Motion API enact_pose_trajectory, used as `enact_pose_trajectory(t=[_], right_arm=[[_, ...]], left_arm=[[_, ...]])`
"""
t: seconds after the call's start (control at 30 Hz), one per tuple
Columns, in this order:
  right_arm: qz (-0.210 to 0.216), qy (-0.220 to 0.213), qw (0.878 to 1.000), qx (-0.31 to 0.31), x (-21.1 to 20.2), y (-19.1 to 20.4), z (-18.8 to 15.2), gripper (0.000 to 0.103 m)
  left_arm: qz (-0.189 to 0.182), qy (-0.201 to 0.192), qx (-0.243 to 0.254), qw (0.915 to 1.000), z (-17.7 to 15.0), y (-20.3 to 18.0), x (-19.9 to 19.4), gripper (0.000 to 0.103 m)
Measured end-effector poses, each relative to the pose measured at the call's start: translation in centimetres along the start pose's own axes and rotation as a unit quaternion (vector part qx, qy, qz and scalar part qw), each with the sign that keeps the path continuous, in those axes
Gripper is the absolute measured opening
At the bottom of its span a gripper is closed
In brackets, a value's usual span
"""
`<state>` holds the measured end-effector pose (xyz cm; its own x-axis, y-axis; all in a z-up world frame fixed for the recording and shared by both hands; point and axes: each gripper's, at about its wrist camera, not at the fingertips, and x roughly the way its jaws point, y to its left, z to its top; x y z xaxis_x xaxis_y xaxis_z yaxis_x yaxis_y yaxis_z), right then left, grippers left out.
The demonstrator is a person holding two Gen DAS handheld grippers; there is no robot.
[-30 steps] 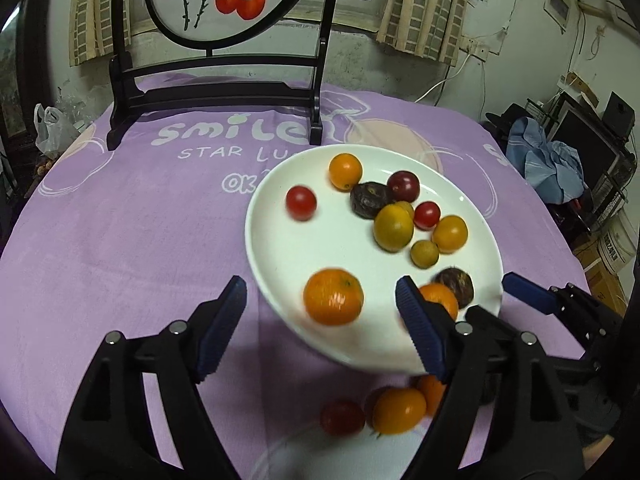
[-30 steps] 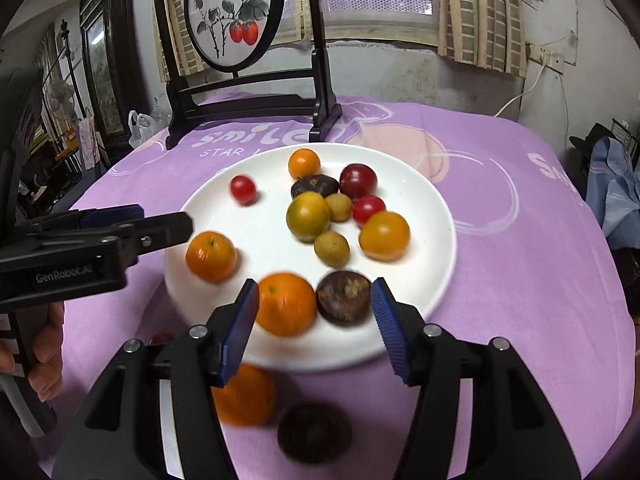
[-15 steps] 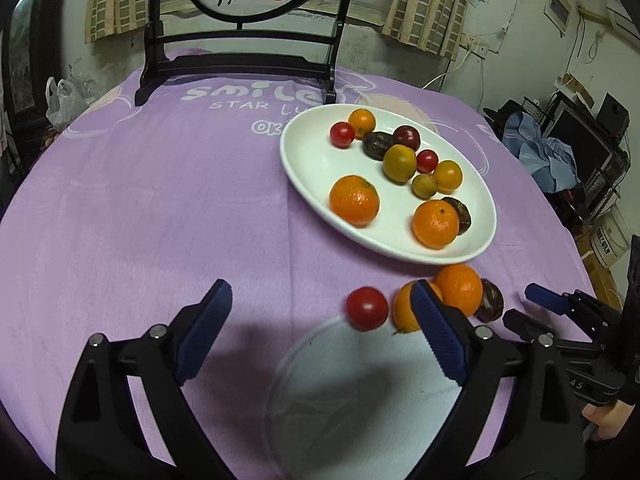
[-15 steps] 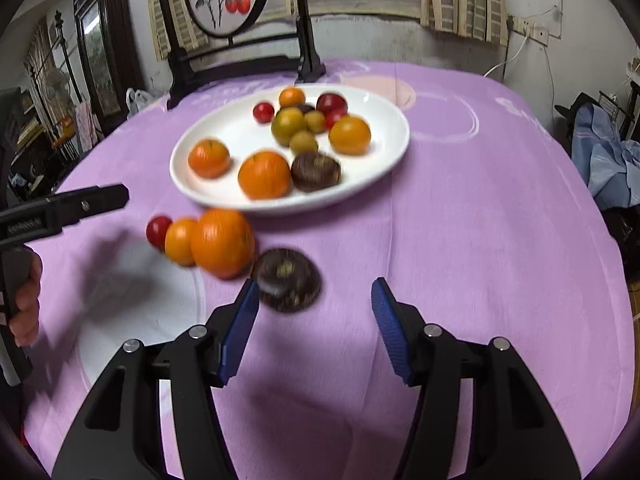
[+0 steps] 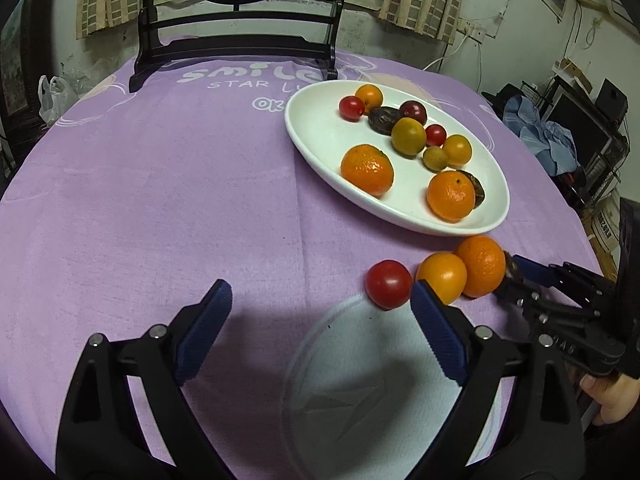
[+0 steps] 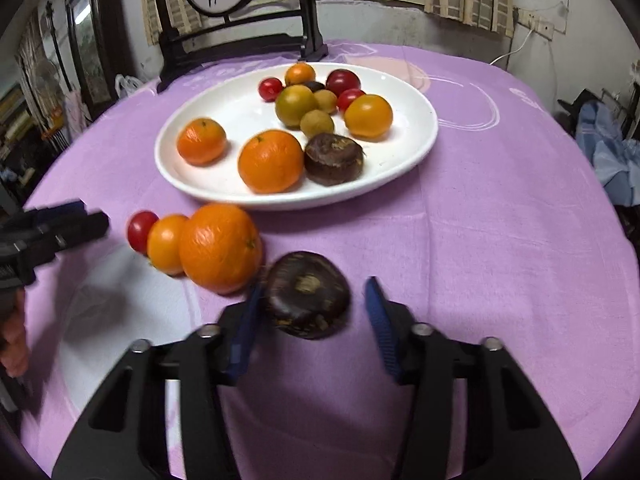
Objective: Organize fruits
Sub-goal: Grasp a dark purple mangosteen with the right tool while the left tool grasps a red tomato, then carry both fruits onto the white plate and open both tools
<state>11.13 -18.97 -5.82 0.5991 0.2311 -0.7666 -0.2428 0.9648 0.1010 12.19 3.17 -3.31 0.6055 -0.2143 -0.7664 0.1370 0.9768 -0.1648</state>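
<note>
A white plate (image 5: 320,136) (image 6: 416,148) holds several fruits: oranges, tomatoes, dark brown fruits. On the purple cloth in front of it lie a red tomato (image 5: 388,284) (image 6: 141,230), a small orange fruit (image 5: 442,276) (image 6: 167,244), a big orange (image 5: 482,265) (image 6: 220,247) and a dark brown fruit (image 6: 306,294). My right gripper (image 6: 312,312) is open, its jaws on either side of the dark brown fruit. My left gripper (image 5: 320,332) is open and empty, just in front of the red tomato.
A dark wooden stand with a painted round panel (image 5: 240,36) stands at the table's far edge. A pale round print (image 5: 360,380) marks the cloth near me. Clutter and a blue cloth (image 5: 544,140) lie beyond the table's right edge.
Both grippers pulled back from over the plate toward the near edge. The right gripper then moved forward so that its open jaws flank the dark brown fruit.
</note>
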Motion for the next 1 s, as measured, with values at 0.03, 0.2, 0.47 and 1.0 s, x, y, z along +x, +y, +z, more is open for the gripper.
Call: enact_pose_trajectory(t=[0.03,0.2,0.47,1.0], right_arm=[[0.0,-0.003,1.0,0.004,-0.1,-0.1,0.0,0.043],[0.026,-0.017,0.999,0.02,-1.4,-0.6,-0.2,0.043],[0.04,-0.018,0.999,0.019,-2.1,-0.5,-0.3,0.043],[0.058,-0.028,0.998,0.014,-3.1,-0.2,-0.3,0.043]], left_arm=[[0.001,0.001,0.002,1.0,-0.1,0.0,0.0,0.092],[0.009,0.006,0.012,0.9999,-0.4,-0.3,0.7,0.092],[0.014,0.023,0.055,0.9981,-1.2,-2.0,1.9,0.091],[0.006,0.01,0.106,0.9943,-0.5,-4.5,2.8,0.029]])
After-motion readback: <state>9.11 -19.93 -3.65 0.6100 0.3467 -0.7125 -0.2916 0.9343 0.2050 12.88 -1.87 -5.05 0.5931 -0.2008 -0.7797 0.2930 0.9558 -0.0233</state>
